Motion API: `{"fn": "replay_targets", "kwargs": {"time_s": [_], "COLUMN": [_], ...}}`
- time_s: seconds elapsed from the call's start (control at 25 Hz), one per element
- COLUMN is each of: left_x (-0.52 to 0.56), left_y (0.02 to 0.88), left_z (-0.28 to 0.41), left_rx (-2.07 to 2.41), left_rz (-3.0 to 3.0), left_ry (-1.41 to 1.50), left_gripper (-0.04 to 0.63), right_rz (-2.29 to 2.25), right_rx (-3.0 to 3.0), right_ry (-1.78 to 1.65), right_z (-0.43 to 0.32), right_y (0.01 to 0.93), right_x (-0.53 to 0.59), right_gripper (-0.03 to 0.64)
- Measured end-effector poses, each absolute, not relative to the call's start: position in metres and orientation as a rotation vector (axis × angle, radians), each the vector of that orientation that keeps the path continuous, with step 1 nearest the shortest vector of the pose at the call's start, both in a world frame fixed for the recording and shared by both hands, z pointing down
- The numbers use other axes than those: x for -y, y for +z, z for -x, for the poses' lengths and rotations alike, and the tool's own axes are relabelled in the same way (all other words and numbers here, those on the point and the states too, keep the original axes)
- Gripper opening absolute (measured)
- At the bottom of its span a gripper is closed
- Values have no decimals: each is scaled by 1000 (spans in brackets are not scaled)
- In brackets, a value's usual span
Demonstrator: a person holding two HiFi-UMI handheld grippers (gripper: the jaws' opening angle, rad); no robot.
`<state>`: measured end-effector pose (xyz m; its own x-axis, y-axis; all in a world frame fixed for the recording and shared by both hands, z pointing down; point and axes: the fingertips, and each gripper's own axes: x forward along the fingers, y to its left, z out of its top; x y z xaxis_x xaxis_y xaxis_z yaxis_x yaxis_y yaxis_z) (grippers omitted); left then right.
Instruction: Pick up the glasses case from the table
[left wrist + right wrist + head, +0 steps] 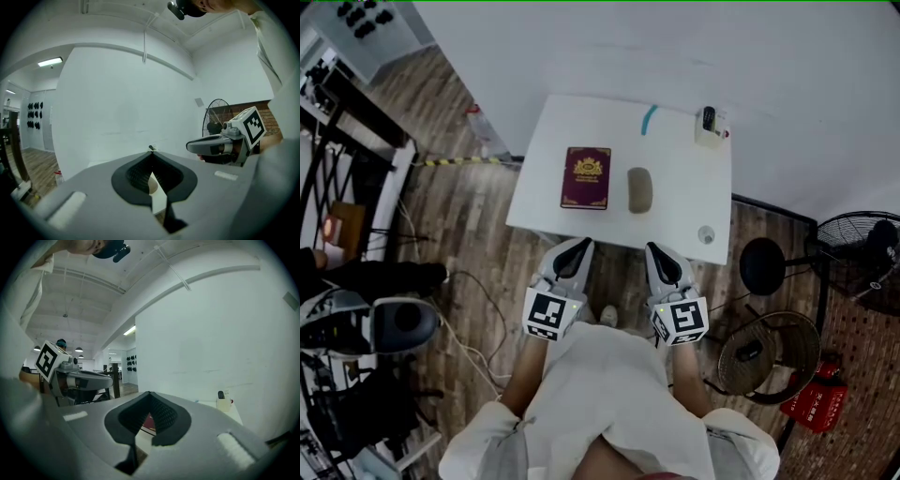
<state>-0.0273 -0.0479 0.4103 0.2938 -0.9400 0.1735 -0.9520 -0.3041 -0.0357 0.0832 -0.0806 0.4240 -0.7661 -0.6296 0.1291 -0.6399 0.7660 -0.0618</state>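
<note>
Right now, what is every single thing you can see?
table: one, white, by the wall.
book: one, dark red, on the table's left.
glasses case: one, grey-brown, just right of the book, not touching.
small box: one, pale, table's far right corner.
teal strip: one, table's far edge.
small round thing: one, pale, table's near right corner.
stool: one, black, floor right of table.
fans: two, black, floor at right.
red canister: one, floor, bottom right.
left hand-held gripper: one, grey, shut, empty, near the table's front edge.
right hand-held gripper: one, grey, shut, empty, beside it.
</note>
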Motion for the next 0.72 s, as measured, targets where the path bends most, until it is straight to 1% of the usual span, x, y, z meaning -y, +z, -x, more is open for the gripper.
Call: {"fn": "replay_targets", "kwargs": {"time_s": [0.36, 0.72], "left_x": [85, 150], "left_y": [423, 445], "left_z": [32, 52], "left_rx": [1757, 1639], "left_rz": [-2477, -2505], "left_ry": [252, 247], "left_gripper": [18, 18], "right_rz": [-1034, -1115], "right_rx": [2827, 2752], "right_ry": [148, 206], "right_z": [-74, -55], "right_y": [434, 456], "right_x": [114, 171], "right_gripper": [5, 6]}}
